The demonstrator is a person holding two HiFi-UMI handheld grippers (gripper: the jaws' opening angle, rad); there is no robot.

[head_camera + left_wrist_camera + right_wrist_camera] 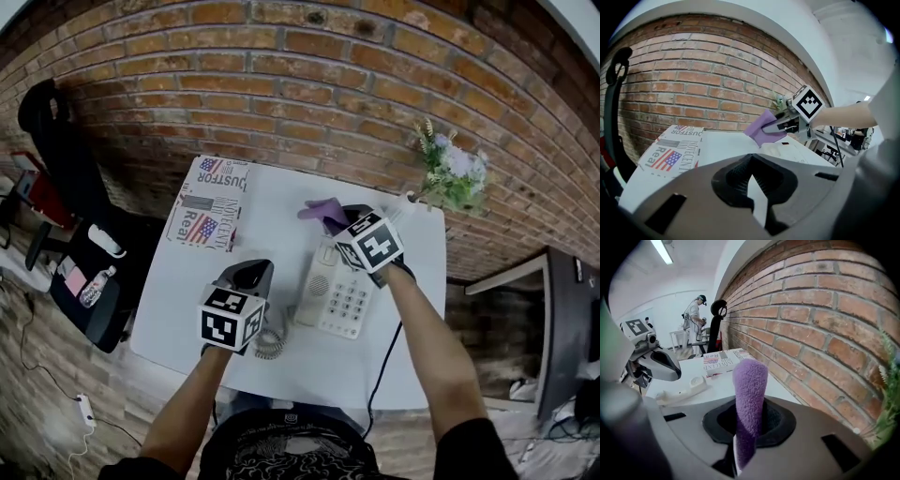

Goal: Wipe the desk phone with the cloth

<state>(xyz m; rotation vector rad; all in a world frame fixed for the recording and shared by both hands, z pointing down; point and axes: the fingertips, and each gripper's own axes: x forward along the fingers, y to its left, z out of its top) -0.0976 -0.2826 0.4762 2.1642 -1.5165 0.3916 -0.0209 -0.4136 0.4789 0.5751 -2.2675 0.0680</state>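
Note:
A white desk phone [342, 300] with a keypad lies on the white desk [281, 366], its handset [682, 389] resting along its left side. My right gripper [345, 221] hovers over the phone's far end, shut on a purple cloth [323, 211] that sticks out past the jaws [750, 390]. The left gripper view shows that right gripper [780, 126] and the cloth [761, 126] above the phone [787, 150]. My left gripper [251, 272] hangs just left of the phone, jaws together with nothing held. It also shows in the right gripper view [663, 365].
A printed box [208, 214] lies at the desk's far left corner. A coiled cord [270, 342] sits beside the phone's near end, and a black cable [382, 366] runs off the front edge. A plant [452, 173] stands at the far right by the brick wall. A person [696, 317] stands far off.

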